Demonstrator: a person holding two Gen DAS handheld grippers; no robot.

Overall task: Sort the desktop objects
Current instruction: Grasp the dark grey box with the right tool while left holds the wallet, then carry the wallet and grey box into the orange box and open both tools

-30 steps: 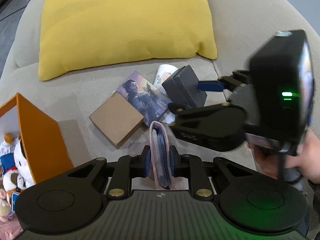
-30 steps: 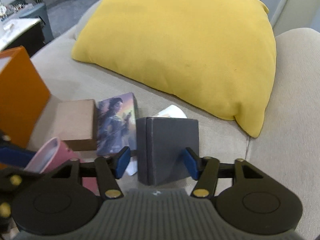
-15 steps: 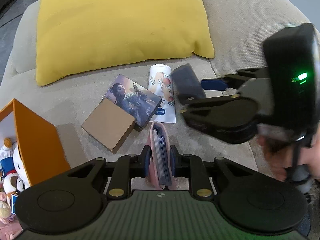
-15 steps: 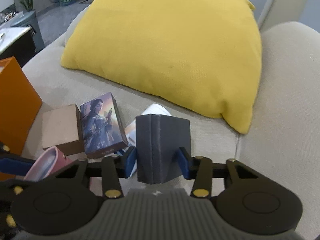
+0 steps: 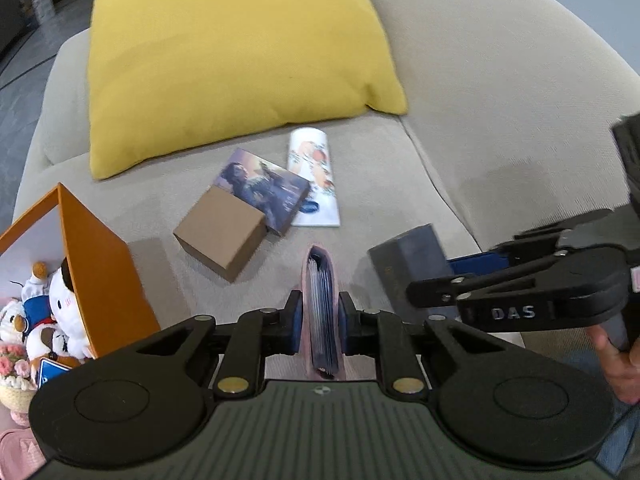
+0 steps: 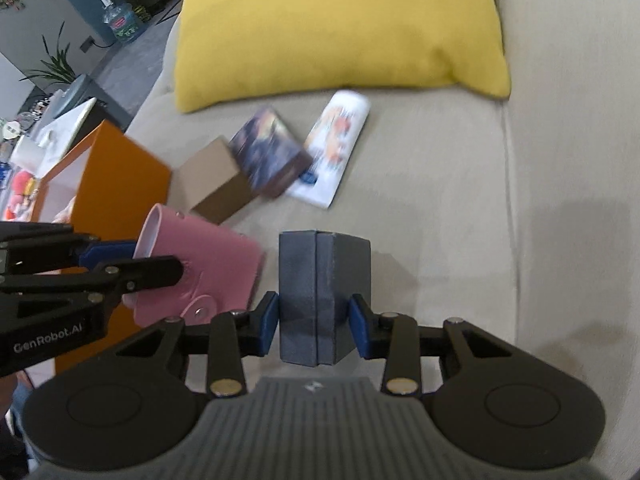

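My left gripper [image 5: 320, 320] is shut on a pink card holder [image 5: 322, 312], held edge-on above the beige sofa seat; it also shows in the right wrist view [image 6: 208, 268]. My right gripper [image 6: 314, 320] is shut on a dark grey box [image 6: 324, 296], lifted off the seat; the box also shows in the left wrist view [image 5: 408, 260]. On the seat lie a brown cardboard box [image 5: 222, 232], a box with a woman's picture [image 5: 264, 192] and a white flowered pack [image 5: 314, 176].
An orange box [image 5: 96, 272] holding plush toys [image 5: 44, 312] stands at the left. A yellow cushion [image 5: 232, 60] leans at the back of the sofa. The sofa armrest [image 5: 520, 100] rises on the right.
My right gripper closed on the grey box and lifted it off the seat, back toward me. The white flowered pack it hid now shows. The left gripper still holds the card holder.
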